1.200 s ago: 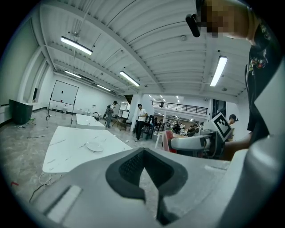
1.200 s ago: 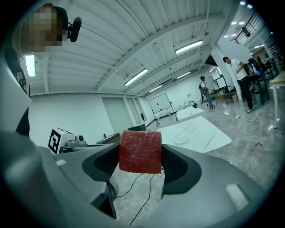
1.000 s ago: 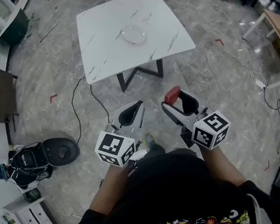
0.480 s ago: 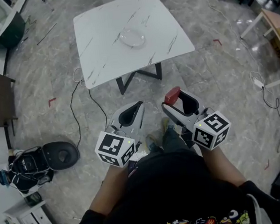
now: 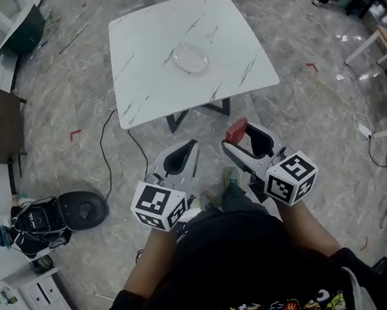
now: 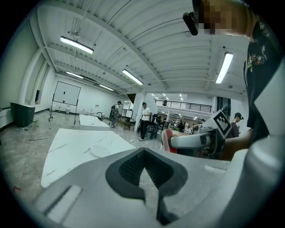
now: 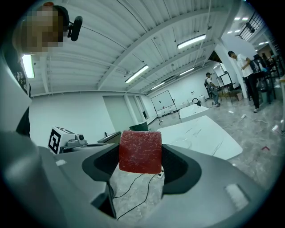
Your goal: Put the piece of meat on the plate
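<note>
Right gripper [image 5: 242, 138] is clamping the red meat block [image 7: 140, 151] between its jaws, with the block's top showing past the tips. Left gripper [image 5: 179, 162] is sitting with its jaws pressed together. Both are hanging side by side over the grey floor [image 5: 301, 124], near of the white marble table [image 5: 141, 52] and apart from it. Clear plate [image 5: 191, 59] is lying around the table's middle, well away from the meat. Black cable [image 5: 102, 147] is trailing across the floor to the left.
</note>
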`<act>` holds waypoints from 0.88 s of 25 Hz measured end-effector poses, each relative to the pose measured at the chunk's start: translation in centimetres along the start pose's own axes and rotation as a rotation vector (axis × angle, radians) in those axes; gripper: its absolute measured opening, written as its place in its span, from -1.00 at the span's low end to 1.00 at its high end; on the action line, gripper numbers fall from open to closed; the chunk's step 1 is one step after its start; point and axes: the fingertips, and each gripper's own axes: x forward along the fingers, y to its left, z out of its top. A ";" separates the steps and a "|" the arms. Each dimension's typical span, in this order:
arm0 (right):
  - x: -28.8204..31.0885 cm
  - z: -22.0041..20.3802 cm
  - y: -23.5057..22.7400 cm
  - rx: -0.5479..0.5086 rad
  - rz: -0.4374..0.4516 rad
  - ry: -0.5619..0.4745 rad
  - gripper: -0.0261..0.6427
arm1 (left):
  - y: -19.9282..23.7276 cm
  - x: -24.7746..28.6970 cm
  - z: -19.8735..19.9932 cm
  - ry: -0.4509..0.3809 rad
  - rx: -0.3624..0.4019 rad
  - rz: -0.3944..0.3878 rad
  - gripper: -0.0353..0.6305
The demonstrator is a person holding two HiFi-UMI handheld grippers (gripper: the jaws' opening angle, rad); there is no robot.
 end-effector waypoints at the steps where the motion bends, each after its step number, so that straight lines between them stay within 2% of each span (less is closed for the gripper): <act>1: 0.3 0.2 -0.7 0.001 0.005 0.007 0.05 | 0.2 0.8 0.0 0.003 -0.005 0.004 -0.89; 11: 2.6 2.0 -6.4 0.012 0.067 0.048 0.05 | 1.5 6.6 0.6 0.031 -0.029 0.059 -0.89; 22: 3.0 3.5 -11.0 0.016 0.131 0.058 0.04 | 1.6 11.6 1.8 0.020 -0.005 0.123 -0.89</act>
